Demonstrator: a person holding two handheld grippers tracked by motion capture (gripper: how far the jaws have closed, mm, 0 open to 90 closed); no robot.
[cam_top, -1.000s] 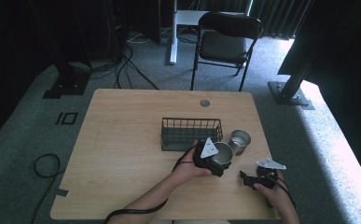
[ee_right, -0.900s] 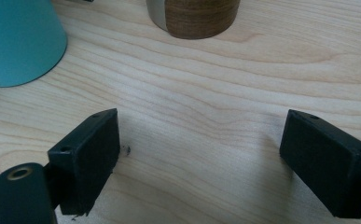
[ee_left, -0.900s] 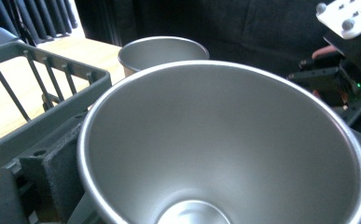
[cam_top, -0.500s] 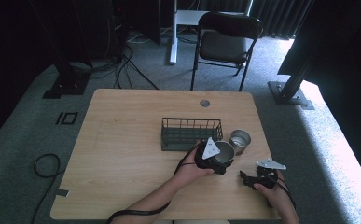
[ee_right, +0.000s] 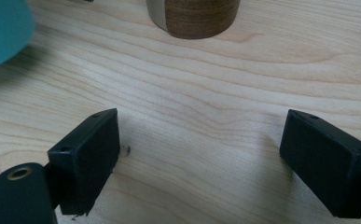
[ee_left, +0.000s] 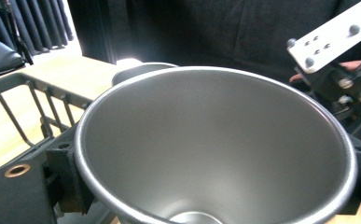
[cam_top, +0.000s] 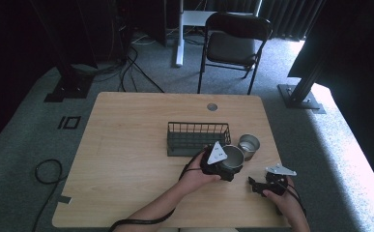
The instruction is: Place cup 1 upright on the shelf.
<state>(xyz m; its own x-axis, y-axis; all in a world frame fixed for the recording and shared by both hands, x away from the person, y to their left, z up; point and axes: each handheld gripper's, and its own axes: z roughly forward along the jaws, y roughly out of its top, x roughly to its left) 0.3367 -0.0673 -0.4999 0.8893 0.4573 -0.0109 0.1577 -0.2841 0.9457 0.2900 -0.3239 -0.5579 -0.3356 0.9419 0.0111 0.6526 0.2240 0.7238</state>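
Left tool, jaws clamped on either side of a steel cup, carries it mouth toward its own camera, just in front of the wire basket on the worktop, probably for placing in the basket. A second steel cup stands just right of the basket. Right tool rests low near the front edge, jaws wide apart and empty. The high view gives the layout; the left gripper view alone reveals the cup's bare interior, and the right gripper view the wood grain between its jaws.
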